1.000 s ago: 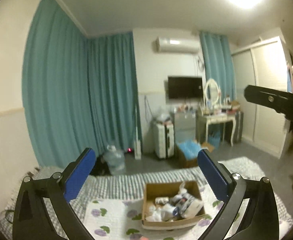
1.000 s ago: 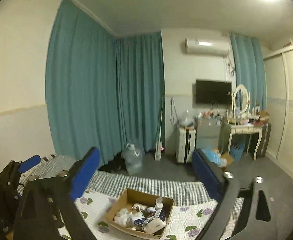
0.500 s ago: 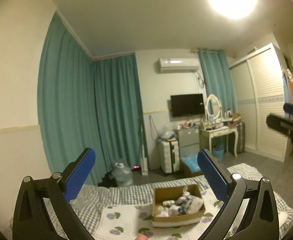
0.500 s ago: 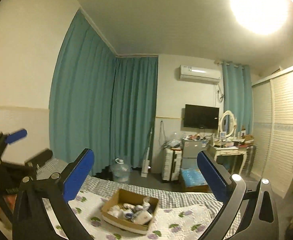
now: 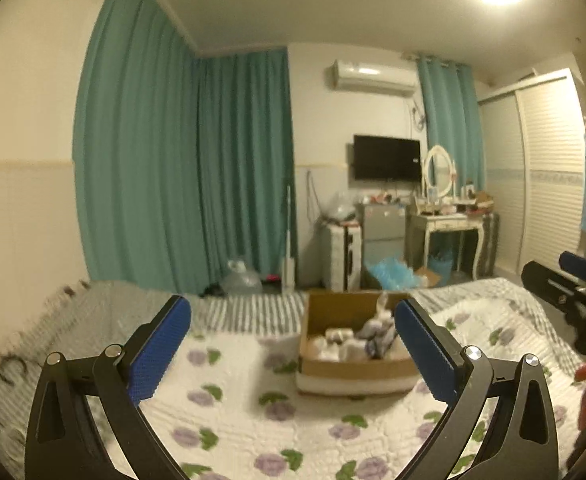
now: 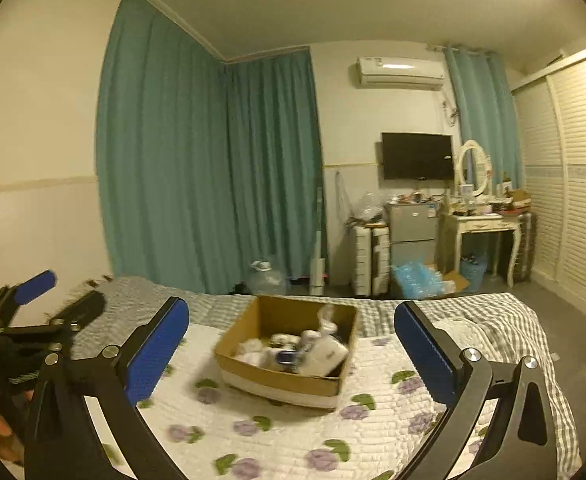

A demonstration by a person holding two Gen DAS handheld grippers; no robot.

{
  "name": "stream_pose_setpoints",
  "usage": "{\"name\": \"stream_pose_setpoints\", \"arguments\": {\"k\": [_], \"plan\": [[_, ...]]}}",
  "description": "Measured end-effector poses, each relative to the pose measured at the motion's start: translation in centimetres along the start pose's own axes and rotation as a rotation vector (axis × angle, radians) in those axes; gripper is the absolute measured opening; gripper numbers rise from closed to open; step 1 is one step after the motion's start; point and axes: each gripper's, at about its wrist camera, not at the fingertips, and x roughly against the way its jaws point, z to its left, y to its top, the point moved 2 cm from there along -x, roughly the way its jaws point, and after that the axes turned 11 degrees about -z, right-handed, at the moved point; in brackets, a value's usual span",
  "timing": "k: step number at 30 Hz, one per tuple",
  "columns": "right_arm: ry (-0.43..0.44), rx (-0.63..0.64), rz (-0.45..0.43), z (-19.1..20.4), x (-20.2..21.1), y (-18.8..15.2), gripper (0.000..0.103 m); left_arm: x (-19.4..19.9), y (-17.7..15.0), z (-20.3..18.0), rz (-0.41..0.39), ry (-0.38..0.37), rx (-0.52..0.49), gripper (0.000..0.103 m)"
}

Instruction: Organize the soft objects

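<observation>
A cardboard box (image 5: 333,364) (image 6: 253,356) filled with several white and blue soft items (image 5: 357,340) (image 6: 313,350) sits on the bed's floral quilt (image 5: 253,420) (image 6: 293,432). My left gripper (image 5: 291,336) is open and empty, held above the quilt short of the box. My right gripper (image 6: 291,336) is open and empty, also short of the box. Each gripper shows at the other view's edge: the right one at the right edge of the left wrist view (image 5: 569,284), the left one at the left edge of the right wrist view (image 6: 33,304).
A grey checked blanket (image 6: 505,320) covers the bed's far end. Beyond the bed are teal curtains (image 5: 181,168), a water jug (image 6: 267,278), a suitcase (image 5: 343,256), a vanity table (image 6: 485,220), a wall TV (image 6: 417,156) and a wardrobe (image 6: 573,184).
Both cameras tilted up half a second ago and have come back down toward the bed. The box now looks nearer and larger in both views. Both grippers stayed open.
</observation>
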Motion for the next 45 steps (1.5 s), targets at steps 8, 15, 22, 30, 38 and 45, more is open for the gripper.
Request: {"name": "stream_pose_setpoints", "arguments": {"k": [8,15,22,30,38,45], "plan": [[-0.032,0.033,0.076,-0.7,-3.1,-5.9,0.103,-1.6,-7.5,0.1,0.063,0.027,-0.015,0.103],[-0.025,0.031,0.103,-0.9,-3.8,-6.7,0.103,-1.8,-9.3,0.0,0.092,0.053,-0.043,0.103],[-0.024,0.027,0.12,-0.4,-3.7,-6.9,0.103,-1.9,-9.9,0.3,0.093,0.035,-0.025,0.103],[-0.017,0.043,0.119,0.0,-3.7,-7.1,0.103,-2.2,-10.2,0.4,0.112,0.023,-0.018,0.103],[-0.02,0.045,0.12,0.1,-3.7,-7.1,0.103,-2.3,-10.4,0.4,0.124,0.014,-0.001,0.103],[-0.027,0.066,0.117,0.5,-3.7,-7.1,0.103,-2.1,-10.4,0.4,0.121,0.016,-0.021,0.103]]}}
